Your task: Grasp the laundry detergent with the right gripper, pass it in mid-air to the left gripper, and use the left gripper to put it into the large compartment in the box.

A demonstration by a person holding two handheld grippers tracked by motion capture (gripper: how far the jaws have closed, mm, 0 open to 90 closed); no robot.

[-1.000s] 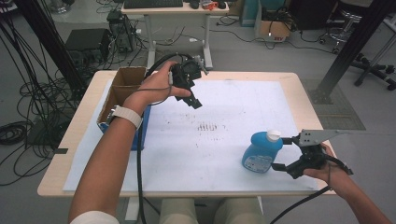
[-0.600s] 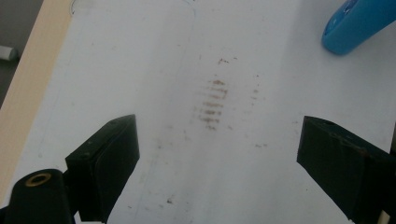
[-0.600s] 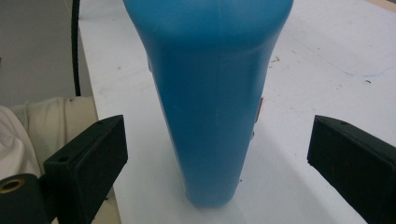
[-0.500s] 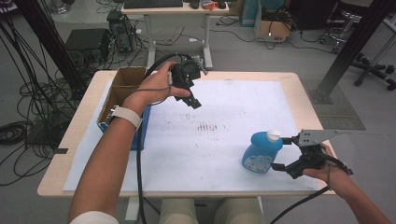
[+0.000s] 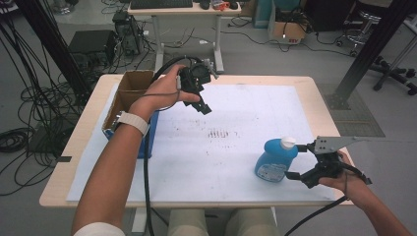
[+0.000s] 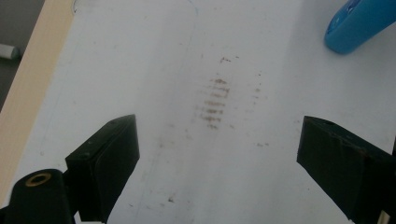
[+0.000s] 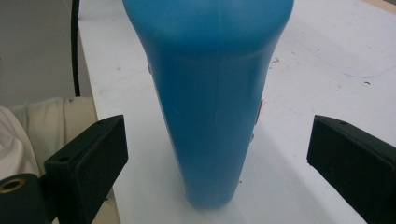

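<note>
While the blue bottle [image 5: 276, 160] stands upright on the white sheet [image 5: 246, 118] near the table's right front corner, the right gripper [image 5: 295, 161] sits level beside it, jaws spread wide with the bottle between them and neither pad touching it; the left gripper [image 5: 202, 104] hangs above the sheet by the cardboard box [image 5: 129, 87], jaws released and holding nothing

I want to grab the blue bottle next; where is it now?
The bottle stands upright near the table's front right in the high view, just ahead of the open right tongs.
</note>
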